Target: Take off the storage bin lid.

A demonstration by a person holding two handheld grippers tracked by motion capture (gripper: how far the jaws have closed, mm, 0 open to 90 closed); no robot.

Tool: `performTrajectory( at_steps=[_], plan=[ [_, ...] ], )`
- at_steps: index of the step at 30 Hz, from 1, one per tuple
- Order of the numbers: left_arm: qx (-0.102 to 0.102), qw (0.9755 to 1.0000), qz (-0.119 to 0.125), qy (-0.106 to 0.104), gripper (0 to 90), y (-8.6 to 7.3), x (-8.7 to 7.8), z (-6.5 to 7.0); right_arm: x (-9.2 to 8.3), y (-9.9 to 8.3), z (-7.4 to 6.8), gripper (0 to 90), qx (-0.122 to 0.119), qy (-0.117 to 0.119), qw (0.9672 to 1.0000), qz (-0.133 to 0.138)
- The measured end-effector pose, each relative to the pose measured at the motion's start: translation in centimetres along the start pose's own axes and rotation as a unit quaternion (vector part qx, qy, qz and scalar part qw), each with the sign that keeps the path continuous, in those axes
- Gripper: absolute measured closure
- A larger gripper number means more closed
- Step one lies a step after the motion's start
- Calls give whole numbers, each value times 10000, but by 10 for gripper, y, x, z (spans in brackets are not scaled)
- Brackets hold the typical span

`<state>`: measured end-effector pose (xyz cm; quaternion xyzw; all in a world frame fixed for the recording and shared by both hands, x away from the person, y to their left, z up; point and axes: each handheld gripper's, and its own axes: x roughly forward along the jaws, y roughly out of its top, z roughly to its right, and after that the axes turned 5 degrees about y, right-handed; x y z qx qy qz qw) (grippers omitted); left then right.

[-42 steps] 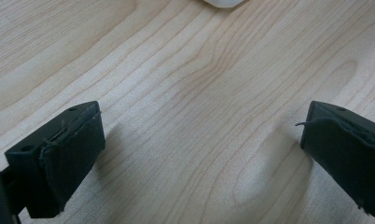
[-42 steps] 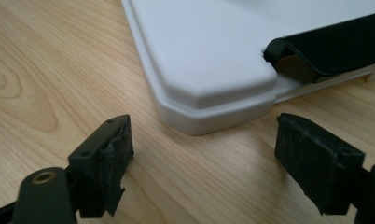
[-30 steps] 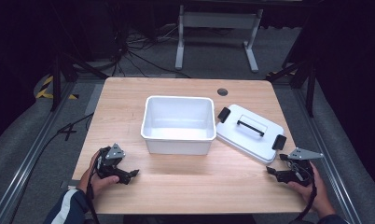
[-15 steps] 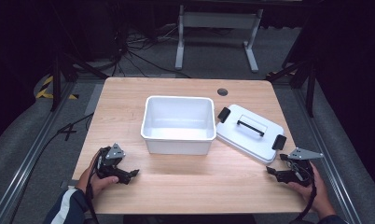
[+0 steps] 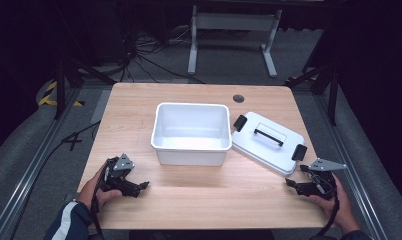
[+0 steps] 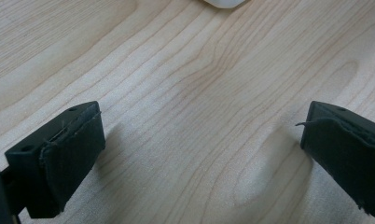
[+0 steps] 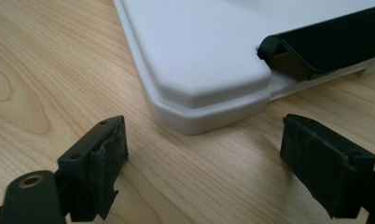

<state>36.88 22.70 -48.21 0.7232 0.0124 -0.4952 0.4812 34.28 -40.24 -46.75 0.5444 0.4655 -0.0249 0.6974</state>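
Left gripper (image 5: 124,181) low at counter (image 5: 199,200) near-left, jaws wide, empty, likely a ready pose. Centre: white open bin (image 5: 190,133), empty. Its lid (image 5: 268,142) lies handle-up just right of the bin. Right gripper (image 5: 309,186) at near-right, jaws wide, facing lid corner, probably set to grab it.

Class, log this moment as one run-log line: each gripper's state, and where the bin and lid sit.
left gripper: open, empty | right gripper: open, empty, near lid corner | bin: table centre, empty | lid: off, on the table right of bin
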Motion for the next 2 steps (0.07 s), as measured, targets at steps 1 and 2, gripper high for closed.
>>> performTrajectory(
  at_steps=[1, 2],
  plan=[
    [-1, 10000, 0, 0, 1, 0, 0, 0, 0, 0, 0, 154, 1, 1, 10000, 0],
    [-1, 10000, 0, 0, 1, 0, 0, 0, 0, 0, 0, 154, 1, 1, 10000, 0]
  ],
)
